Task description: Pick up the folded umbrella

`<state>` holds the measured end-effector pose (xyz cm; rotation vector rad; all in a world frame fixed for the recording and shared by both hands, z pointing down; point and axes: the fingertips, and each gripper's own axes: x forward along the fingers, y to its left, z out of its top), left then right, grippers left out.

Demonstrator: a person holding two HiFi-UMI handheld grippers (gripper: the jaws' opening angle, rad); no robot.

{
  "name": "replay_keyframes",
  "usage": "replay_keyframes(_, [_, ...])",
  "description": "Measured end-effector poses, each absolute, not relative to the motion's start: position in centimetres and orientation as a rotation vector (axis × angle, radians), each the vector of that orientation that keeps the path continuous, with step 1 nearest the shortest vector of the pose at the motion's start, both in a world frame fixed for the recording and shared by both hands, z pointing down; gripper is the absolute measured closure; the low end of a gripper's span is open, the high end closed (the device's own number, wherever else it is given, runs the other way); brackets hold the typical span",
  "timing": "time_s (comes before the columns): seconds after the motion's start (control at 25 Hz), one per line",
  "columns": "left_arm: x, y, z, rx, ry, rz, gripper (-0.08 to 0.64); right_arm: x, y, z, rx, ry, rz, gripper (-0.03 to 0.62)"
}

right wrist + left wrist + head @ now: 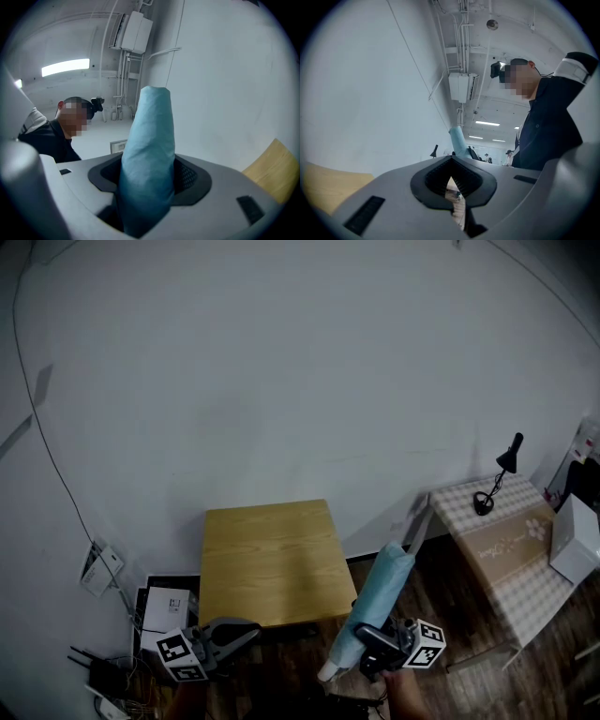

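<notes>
grips umbrella (385, 589) near its handle end in right gripper (372, 641), long axis toward 1 o'clock; holds left gripper (251, 631) at 9 o'clock, jaws seemingly closed, empty.

The head view looks steeply down from high above the counter (267, 559), far enough to take in the wall (281, 381) behind it; the left gripper (251, 632) and right gripper (373, 652) sit at the frame's bottom edge, nearer the camera than the counter. Each gripper view rides low behind its own jaws and tilts upward. The left one faces the wall and ceiling (473, 42), with the counter at lower left. The right one has the umbrella (150, 159) close and central, with the counter at lower right. All three views share the counter, wall and umbrella. Both gripper views also catch the person (548, 122).
</notes>
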<state>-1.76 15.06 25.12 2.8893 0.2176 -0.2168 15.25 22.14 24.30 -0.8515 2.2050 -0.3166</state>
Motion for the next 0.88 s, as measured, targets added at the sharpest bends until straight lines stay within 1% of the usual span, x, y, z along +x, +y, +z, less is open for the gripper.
replay_keyframes(0.2, [-6.6,19.3,25.5,2.870,0.270,-0.239,0.548,10.0,26.1,23.9,-0.820,2.177,-0.342,0.299])
replay_keyframes(0.4, [-13.7,22.4,29.0,2.801,0.219,-0.277,0.549,3.9,28.8,25.2,-0.807,2.164,-0.424,0.299])
replay_keyframes(0.52, [-16.6,23.1,31.0,2.723,0.177,-0.319,0.549,0.9,30.0,25.3,-0.794,2.172,-0.453,0.299])
replay_keyframes(0.68, [-17.8,24.7,32.1,2.694,0.178,-0.324,0.549,-1.2,31.9,25.2,-0.792,2.206,-0.459,0.299])
replay_keyframes(0.88, [-18.1,28.0,30.7,2.733,0.198,-0.332,0.549,-2.3,34.6,24.7,-0.722,2.223,-0.457,0.299])
